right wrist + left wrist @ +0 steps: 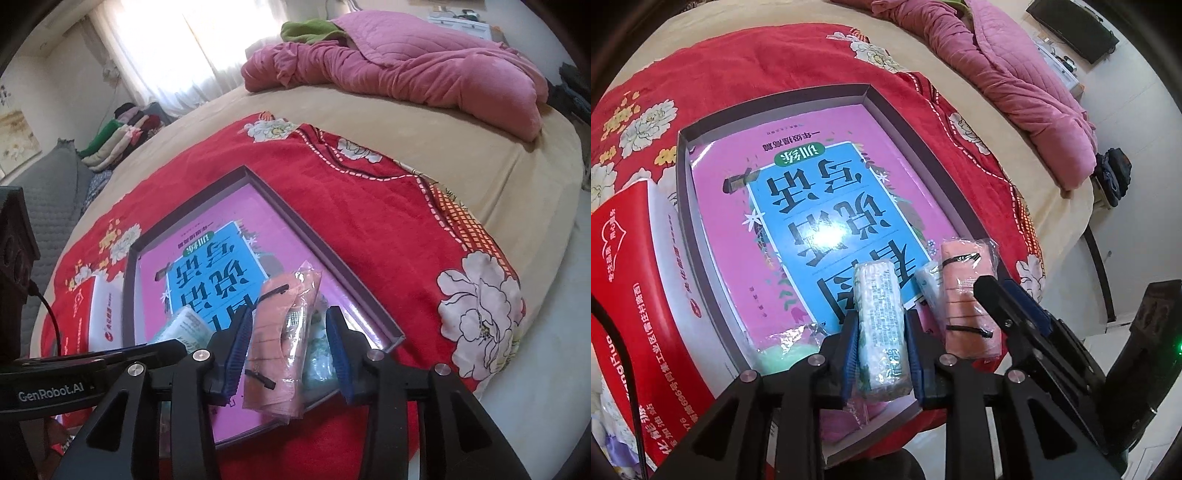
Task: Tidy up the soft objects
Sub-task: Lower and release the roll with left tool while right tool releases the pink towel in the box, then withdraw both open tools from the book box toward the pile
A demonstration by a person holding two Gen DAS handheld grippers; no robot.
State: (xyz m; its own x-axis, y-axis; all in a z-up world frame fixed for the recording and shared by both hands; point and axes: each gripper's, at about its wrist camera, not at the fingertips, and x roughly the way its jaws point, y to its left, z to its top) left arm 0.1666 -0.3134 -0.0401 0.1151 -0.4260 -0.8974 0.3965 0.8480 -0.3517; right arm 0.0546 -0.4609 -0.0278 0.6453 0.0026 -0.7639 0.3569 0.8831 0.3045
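The left gripper (pixel 882 332) tilts steeply down over the shallow box (pixel 683 155), its blue pads clamped on a wrapped white roll (pixel 881 325). Just to its right, the right gripper (pixel 288 354) also angles down, jaws apart around a wrapped pink cloth (pixel 280 343) lying in the box, pads not pressing it

A wide bed (pixel 461 155) with a tan sheet carries a red flowered blanket (pixel 369 206) and a crumpled pink quilt (pixel 424 74). Bright daylight comes through white curtains (pixel 177 44). Folded clothes (pixel 122 136) are stacked beside the bed.
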